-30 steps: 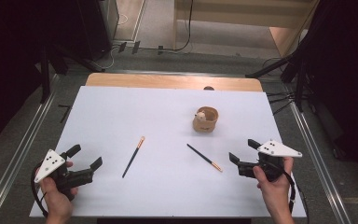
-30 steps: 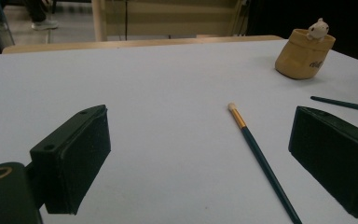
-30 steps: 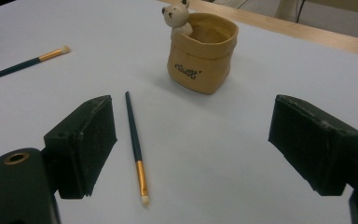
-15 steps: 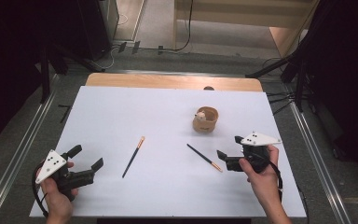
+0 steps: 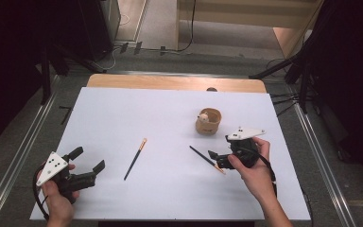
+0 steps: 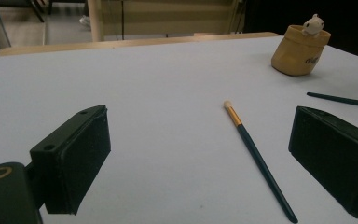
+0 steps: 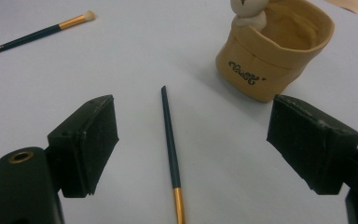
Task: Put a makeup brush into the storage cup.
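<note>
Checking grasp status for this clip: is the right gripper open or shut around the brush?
Open. The right gripper has its jaws spread wide either side of the brush, which lies flat on the table, untouched.

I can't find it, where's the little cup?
In the high view the tan cup stands right of the table's middle, just beyond the right gripper.

Two brushes [image 5: 135, 159] [image 5: 206, 159] lie before the cup [image 5: 208, 121].

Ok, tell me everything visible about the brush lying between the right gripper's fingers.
The right-hand brush is slim, with a long dark green handle tapering to a point and a gold metal ferrule; its bristle end is cut off in the right gripper view. It lies flat on the white table, near the tan cup but apart from it, between the open right gripper fingers, untouched.
</note>
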Demonstrator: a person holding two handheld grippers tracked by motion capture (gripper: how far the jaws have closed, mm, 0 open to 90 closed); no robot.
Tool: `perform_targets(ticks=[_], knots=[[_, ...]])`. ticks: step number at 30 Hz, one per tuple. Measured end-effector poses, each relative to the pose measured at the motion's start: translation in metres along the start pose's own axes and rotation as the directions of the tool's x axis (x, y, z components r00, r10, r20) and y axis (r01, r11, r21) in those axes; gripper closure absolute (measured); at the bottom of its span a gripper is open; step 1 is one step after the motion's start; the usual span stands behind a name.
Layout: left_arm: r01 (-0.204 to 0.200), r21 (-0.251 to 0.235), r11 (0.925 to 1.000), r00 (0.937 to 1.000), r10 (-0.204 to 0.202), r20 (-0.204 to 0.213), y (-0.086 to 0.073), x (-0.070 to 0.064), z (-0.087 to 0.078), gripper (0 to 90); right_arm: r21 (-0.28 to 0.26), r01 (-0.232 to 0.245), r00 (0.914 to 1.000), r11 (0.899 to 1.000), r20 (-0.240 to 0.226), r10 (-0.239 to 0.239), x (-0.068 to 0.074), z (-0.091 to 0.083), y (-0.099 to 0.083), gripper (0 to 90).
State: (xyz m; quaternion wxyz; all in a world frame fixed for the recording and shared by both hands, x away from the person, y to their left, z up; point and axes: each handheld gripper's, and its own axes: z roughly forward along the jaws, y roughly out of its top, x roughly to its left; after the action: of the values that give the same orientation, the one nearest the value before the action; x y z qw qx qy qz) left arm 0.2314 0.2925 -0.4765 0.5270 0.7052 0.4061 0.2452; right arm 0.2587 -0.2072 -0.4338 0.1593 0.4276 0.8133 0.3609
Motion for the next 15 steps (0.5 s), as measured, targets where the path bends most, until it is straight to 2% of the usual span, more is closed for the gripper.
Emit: perform_targets(ticks=[2, 5, 7, 12, 13, 15], knots=[[0.001, 0.000, 1.0000, 1.0000, -0.001, 0.000, 0.000, 0.000, 0.000, 5.5, 0.006, -0.004, 1.0000, 1.000, -0.003, 0.004, 0.000, 0.001, 0.002, 17.5], [0.001, 0.001, 1.0000, 1.0000, -0.001, 0.000, 0.000, 0.000, 0.000, 5.5, 0.039, 0.022, 0.9997, 0.999, -0.003, -0.022, 0.002, 0.007, 0.008, 17.2], [0.001, 0.002, 1.0000, 1.0000, -0.001, 0.001, 0.000, 0.000, 0.000, 5.5, 0.047, 0.024, 0.9997, 0.999, -0.004, -0.024, 0.003, 0.008, 0.009, 17.2], [-0.004, 0.007, 1.0000, 1.0000, 0.004, 0.000, -0.001, 0.000, 0.001, 5.4, 0.075, 0.040, 0.9989, 0.996, -0.028, -0.038, 0.005, 0.016, 0.015, 17.6], [-0.005, 0.008, 1.0000, 1.0000, 0.005, 0.000, -0.001, 0.000, 0.002, 5.5, 0.093, 0.054, 0.9983, 0.994, -0.026, -0.052, 0.008, 0.020, 0.017, 21.2], [-0.007, 0.010, 0.9999, 1.0000, 0.007, 0.000, -0.002, 0.000, 0.002, 5.5, 0.099, 0.060, 0.9980, 0.993, -0.023, -0.058, 0.009, 0.021, 0.018, 22.5]])
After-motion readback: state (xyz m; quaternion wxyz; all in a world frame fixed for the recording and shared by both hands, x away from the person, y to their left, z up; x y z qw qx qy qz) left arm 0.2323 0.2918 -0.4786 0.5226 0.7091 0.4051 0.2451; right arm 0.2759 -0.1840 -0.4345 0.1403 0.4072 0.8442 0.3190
